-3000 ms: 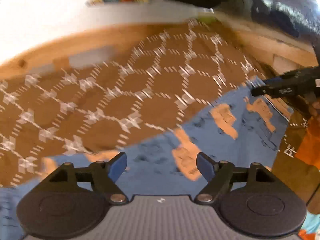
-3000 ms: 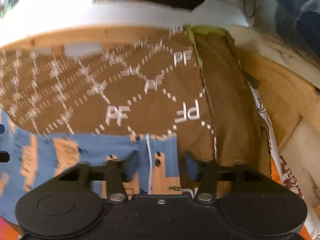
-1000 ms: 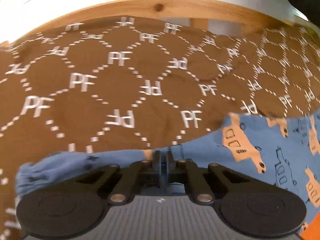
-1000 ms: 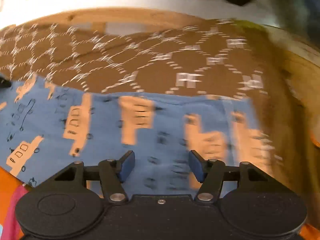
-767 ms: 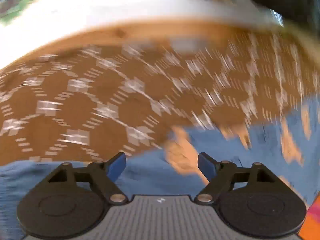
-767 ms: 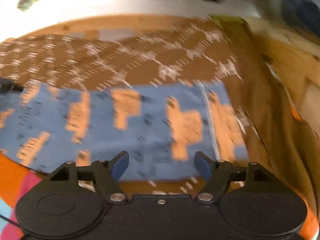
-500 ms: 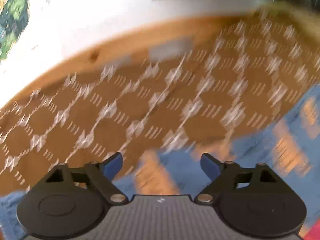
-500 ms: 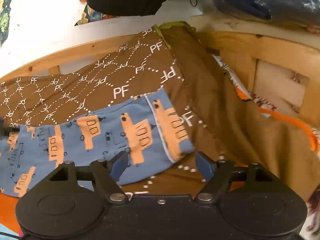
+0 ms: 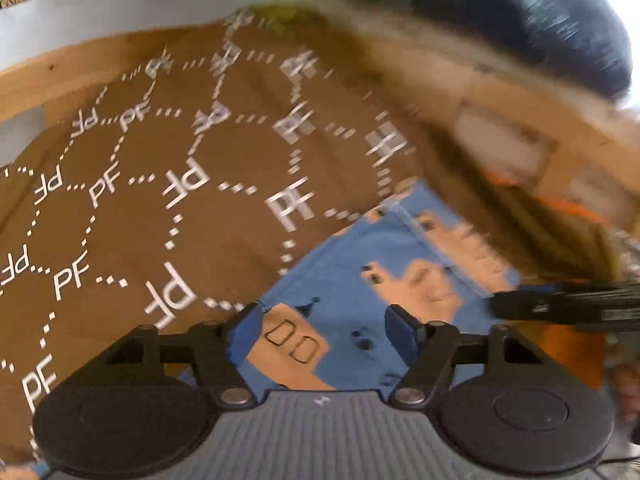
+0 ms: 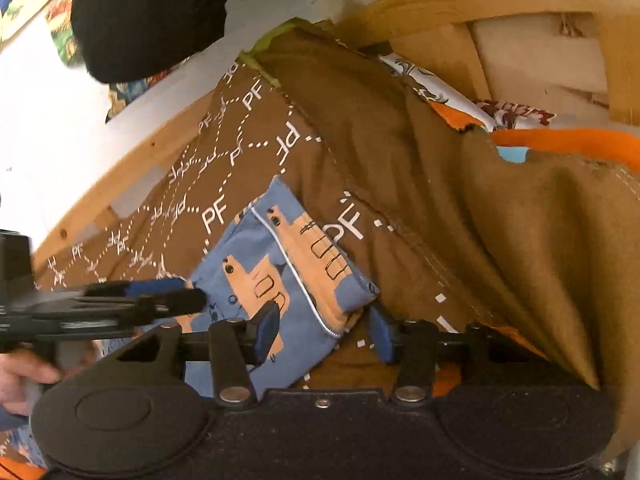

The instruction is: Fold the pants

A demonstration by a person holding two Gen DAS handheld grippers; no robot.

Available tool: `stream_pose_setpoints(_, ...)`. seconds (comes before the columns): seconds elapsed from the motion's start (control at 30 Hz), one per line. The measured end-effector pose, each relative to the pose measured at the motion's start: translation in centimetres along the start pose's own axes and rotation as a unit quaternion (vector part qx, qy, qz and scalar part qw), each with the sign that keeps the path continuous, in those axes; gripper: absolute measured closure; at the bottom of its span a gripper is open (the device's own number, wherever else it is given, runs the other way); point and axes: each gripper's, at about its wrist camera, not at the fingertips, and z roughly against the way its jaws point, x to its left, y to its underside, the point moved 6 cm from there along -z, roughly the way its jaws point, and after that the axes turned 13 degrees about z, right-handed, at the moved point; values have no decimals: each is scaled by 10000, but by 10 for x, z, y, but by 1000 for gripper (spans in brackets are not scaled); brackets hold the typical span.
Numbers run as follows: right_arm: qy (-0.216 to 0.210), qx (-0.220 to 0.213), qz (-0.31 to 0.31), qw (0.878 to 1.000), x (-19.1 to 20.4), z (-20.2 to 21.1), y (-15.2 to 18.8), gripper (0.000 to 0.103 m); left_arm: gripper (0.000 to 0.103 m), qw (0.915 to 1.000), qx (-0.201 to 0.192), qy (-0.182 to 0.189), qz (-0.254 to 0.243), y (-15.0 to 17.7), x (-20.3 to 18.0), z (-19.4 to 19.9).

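Note:
The blue pants (image 9: 360, 280) with orange vehicle prints lie on a brown "PF" blanket (image 9: 160, 200). My left gripper (image 9: 324, 328) is open, its blue-padded fingers spread just above the pants' near part. My right gripper (image 10: 324, 332) is open too, hovering over the pants' hem end (image 10: 296, 264) with the white-piped seam. The right gripper shows at the right edge of the left wrist view (image 9: 560, 304), and the left gripper shows at the left of the right wrist view (image 10: 120, 300). Neither holds cloth.
A wooden bed frame (image 10: 500, 8) runs behind and to the right. The brown blanket bunches in folds (image 10: 520, 220) on the right, with an orange strip (image 10: 568, 140) and patterned cloth beyond. A black object (image 10: 148, 12) hangs at the top left.
One second ago my left gripper was shut on the pants' edge; it opened and swung right. My right gripper moved right along the pants to the hem end. Both are open now.

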Motion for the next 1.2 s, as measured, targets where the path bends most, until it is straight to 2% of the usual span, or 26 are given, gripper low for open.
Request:
stream_pose_setpoints(0.1,80,-120,111,9998,3,-6,-2,51,32,10000,50,-48,65,0,-1,0)
stream_pose_setpoints(0.13,164,-175,172,9996,4,-6,-3,65,32,9999,83,-95,74,-1,0,0)
stream_pose_setpoints(0.17,255,-291,243,9990,5,-4,-3,85,32,9998,110,-151,86,-3,1,1)
stream_pose_setpoints(0.2,314,-414,321,9981,7,0,-4,88,32,9996,118,-212,125,-6,1,3)
stream_pose_setpoints(0.23,378,-544,485,9966,10,5,-4,88,31,9994,117,-258,199,-10,1,6)
stream_pose_setpoints(0.3,536,-714,1073,9902,25,14,-2,89,32,9988,173,-52,458,-19,1,15)
stream_pose_setpoints(0.37,738,-776,2019,9735,49,20,2,89,32,9959,337,181,814,-26,-3,22)
stream_pose_setpoints(0.47,1044,-711,3067,9434,76,17,11,89,32,9883,658,249,1352,-39,-3,23)
stream_pose_setpoints(0.63,1298,-649,3679,9184,92,11,15,89,31,9725,988,828,1939,-52,-22,18)
stream_pose_setpoints(0.73,1393,-593,3988,9045,97,9,21,89,32,9706,1140,849,1944,-53,-36,7)
stream_pose_setpoints(0.77,1397,-574,4013,9034,98,9,21,89,33,9706,1176,822,1933,-53,-41,1)
stream_pose_setpoints(0.8,1400,-554,3998,9041,97,9,22,89,40,9702,1225,799,1932,-53,-45,-7)
stream_pose_setpoints(0.83,1399,-532,3936,9070,96,8,22,88,59,9691,1311,759,1948,-51,-48,-15)
stream_pose_setpoints(0.9,1402,-488,3784,9136,91,8,21,86,81,9657,1461,719,2021,-48,-51,-28)
stream_pose_setpoints(0.93,1393,-454,3633,9201,86,8,20,83,85,9628,1499,751,2121,-46,-51,-33)
stream_pose_setpoints(1.0,1261,-386,3261,9361,75,8,19,71,87,9562,1538,832,2346,-44,-50,-41)
stream_pose_setpoints(1.07,1019,-306,2770,9550,62,8,17,47,87,9545,1531,833,2419,-43,-49,-45)
stream_pose_setpoints(1.13,761,-229,2136,9737,45,7,15,46,87,9581,1490,745,2332,-43,-49,-46)
stream_pose_setpoints(1.2,592,-193,1568,9857,29,4,11,46,87,9592,1489,686,2304,-43,-48,-49)
